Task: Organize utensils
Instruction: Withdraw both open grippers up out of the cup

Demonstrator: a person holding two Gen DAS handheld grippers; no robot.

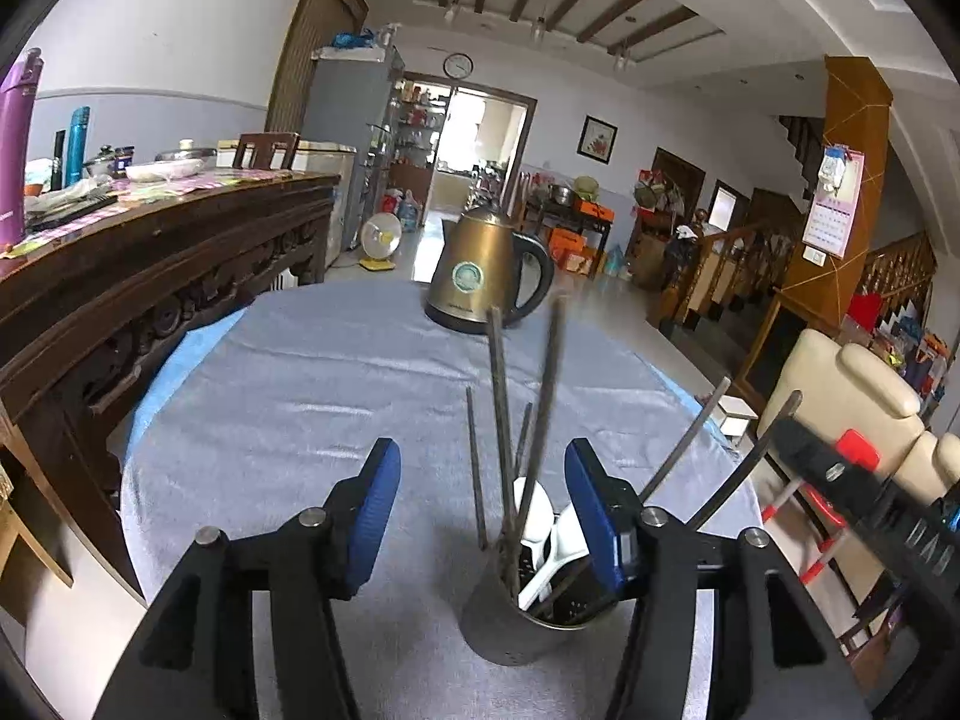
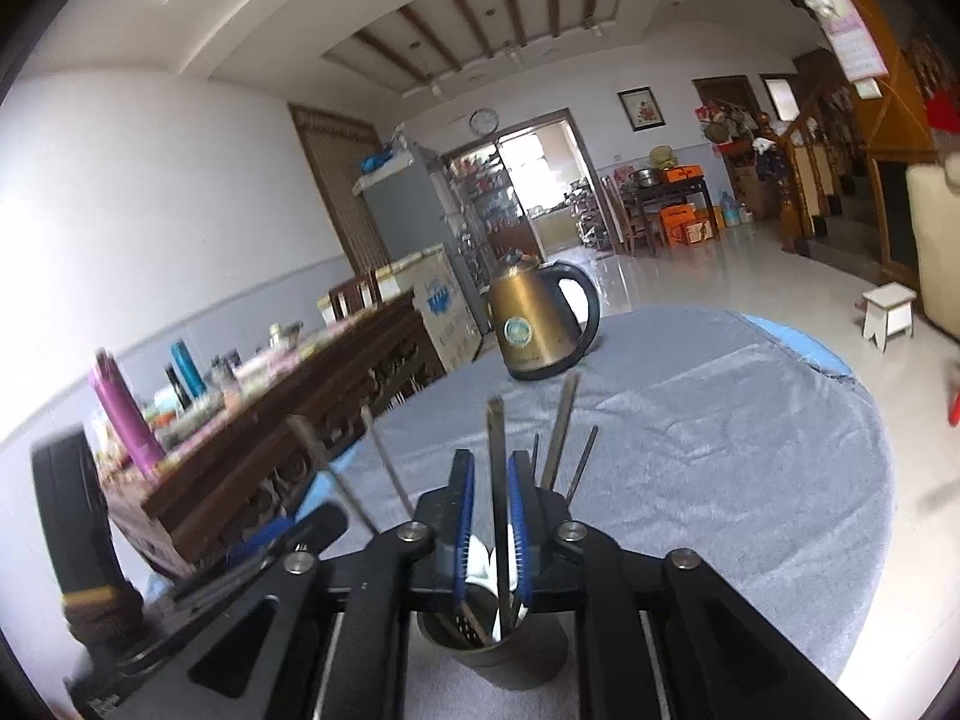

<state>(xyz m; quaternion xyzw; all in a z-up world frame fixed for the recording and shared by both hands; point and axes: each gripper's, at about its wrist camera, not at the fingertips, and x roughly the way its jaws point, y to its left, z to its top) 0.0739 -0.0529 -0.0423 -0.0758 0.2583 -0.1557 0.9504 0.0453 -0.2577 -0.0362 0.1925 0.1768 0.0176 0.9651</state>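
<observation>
Metal holder (image 2: 510,654) base hidden; right tongs (image 2: 492,516) clenched on chopstick (image 2: 497,480); left tongs (image 1: 480,510) released.

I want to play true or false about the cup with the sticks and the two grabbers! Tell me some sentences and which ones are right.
1. The right hand-held gripper is closed on a chopstick standing in the metal cup. True.
2. The left hand-held gripper is squeezing the cup. False: it is open, its blue pads on either side of the chopsticks above the cup.
3. White spoons are inside the cup. True.
4. The gold kettle is lying on its side. False: it stands upright at the far end of the table.
5. The tablecloth is red. False: it is grey-blue.
</observation>
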